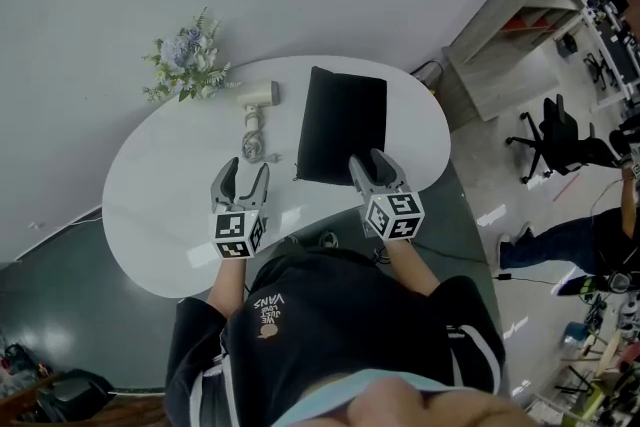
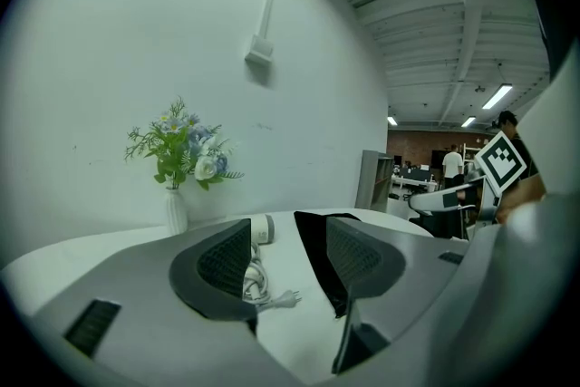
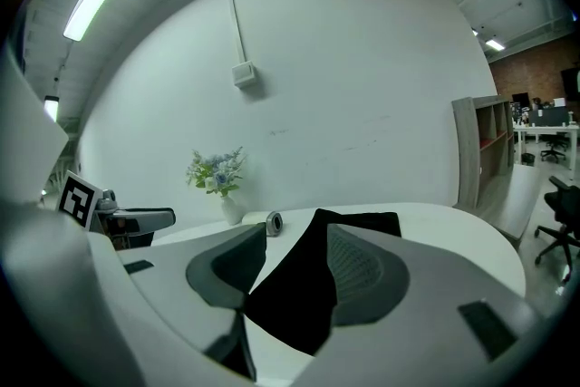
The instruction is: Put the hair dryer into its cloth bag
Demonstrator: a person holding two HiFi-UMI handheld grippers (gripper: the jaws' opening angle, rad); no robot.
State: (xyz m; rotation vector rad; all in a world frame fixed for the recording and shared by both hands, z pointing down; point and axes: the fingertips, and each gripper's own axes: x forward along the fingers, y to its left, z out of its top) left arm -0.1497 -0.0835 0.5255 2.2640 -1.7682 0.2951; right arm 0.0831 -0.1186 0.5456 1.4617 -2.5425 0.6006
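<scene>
The white hair dryer (image 1: pixel 260 94) lies at the back of the white oval table (image 1: pixel 170 215), its coiled cord (image 1: pixel 253 144) trailing toward me. Right of it the black cloth bag (image 1: pixel 342 123) lies flat. My left gripper (image 1: pixel 246 173) stands open just short of the cord, nothing between its pads. In the left gripper view the dryer (image 2: pixel 262 228) and cord (image 2: pixel 257 282) show between the jaws, farther off. My right gripper (image 1: pixel 369 161) is open over the bag's near edge. In the right gripper view the bag (image 3: pixel 304 290) lies below and between the jaws, not pinched.
A white vase of flowers (image 1: pixel 186 63) stands at the table's back left, near the dryer. A wooden shelf (image 1: pixel 510 33) and a black office chair (image 1: pixel 560 135) stand off to the right, and a person (image 1: pixel 570 240) is on the floor there.
</scene>
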